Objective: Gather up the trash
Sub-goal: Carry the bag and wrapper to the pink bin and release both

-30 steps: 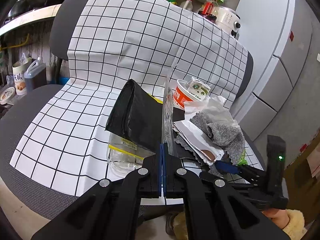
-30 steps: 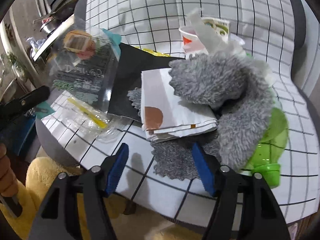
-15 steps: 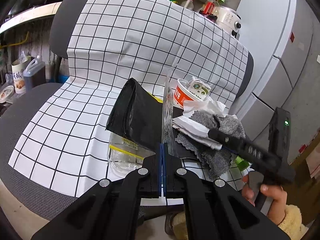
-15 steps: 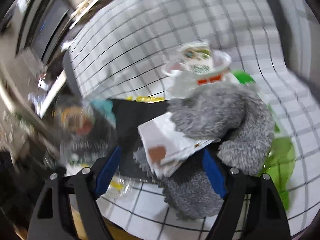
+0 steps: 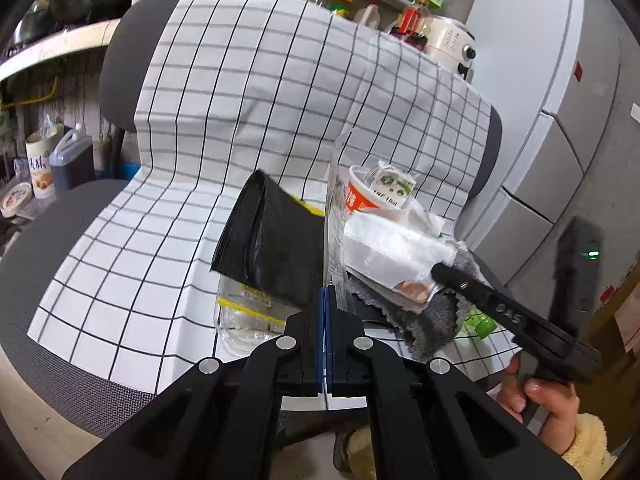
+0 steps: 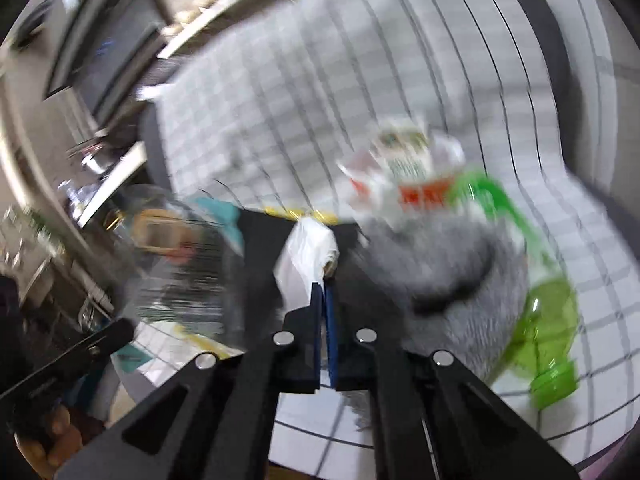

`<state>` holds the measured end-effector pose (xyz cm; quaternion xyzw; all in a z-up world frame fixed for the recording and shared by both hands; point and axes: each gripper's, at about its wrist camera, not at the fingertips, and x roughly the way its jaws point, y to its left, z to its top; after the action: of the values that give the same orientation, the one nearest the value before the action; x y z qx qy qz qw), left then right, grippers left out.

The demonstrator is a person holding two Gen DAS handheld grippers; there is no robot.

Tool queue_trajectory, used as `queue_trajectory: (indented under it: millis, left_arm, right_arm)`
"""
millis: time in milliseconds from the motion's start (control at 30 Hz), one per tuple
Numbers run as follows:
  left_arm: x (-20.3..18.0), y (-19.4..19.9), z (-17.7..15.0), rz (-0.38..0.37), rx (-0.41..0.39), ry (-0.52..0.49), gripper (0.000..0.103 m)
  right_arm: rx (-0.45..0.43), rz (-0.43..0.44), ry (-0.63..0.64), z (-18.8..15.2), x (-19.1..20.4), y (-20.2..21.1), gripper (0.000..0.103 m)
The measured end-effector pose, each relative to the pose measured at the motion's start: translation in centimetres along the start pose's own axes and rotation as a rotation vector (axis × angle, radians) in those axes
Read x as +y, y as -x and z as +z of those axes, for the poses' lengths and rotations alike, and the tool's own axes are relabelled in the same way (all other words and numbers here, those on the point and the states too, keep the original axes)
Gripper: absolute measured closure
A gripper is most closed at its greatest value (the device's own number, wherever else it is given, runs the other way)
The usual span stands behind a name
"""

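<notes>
Both grippers clamped on trash over the chair seat.

Left gripper (image 5: 324, 300) pinches a clear plastic wrapper (image 5: 334, 216), held upright on edge. Right gripper (image 6: 323, 300) is closed on a white paper wad (image 6: 304, 258), lifted off the pile. Black bag (image 5: 272, 240), grey cloth (image 6: 452, 264), green bottle (image 6: 548, 320) and red cup (image 5: 356, 196) sit near the front right edge of the checked cloth (image 5: 240, 92).

"DAS" in raised letters stands on the right gripper (image 5: 508, 314); print on the cup (image 5: 354, 196) and carton (image 5: 390, 190) is too small to read
</notes>
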<state>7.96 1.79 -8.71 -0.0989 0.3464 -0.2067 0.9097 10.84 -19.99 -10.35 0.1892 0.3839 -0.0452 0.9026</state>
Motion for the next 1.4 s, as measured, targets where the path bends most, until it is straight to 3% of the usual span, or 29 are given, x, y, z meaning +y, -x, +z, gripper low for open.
queue_trajectory:
  millis: [267,400,600,767,967,1267,1400]
  left_arm:
    - [-5.0,2.2,0.6,-0.089,-0.042,-0.087,0.103]
    - [-9.1,2.2,0.1,-0.197,-0.041,-0.153,0.103]
    - [-16.3,0.2,-2.5,-0.371,0.008,-0.255,0.103]
    - [-22.5,-2.3,-5.9,-0.485,0.092,-0.345,0.103]
    - [-27.5,-4.1,-10.4,-0.542,0.193,-0.461,0.103]
    - [-29.1,-5.9,-12.4,-0.539,0.265,-0.507,0.103]
    - [-29.5,-6.5,-13.1,-0.537,0.297,-0.519,0.103]
  right_arm:
    - [-0.175,-0.108,0.159,1.4,1.8,9.0,0.100]
    - [-0.213,-0.198,0.166,0.5,0.0,13.7,0.100]
    - [-0.233,-0.422,0.115,-3.3,-4.2,21.6,0.100]
    - [-0.203,-0.630,0.057,-7.5,-7.5,26.2,0.100]
    - [-0.126,-0.763,-0.089,-12.1,-12.8,29.9,0.100]
    - [0.047,-0.807,-0.333,-17.2,-19.9,27.9,0.099]
    - [0.049,-0.788,-0.402,-17.7,-21.1,27.4,0.096]
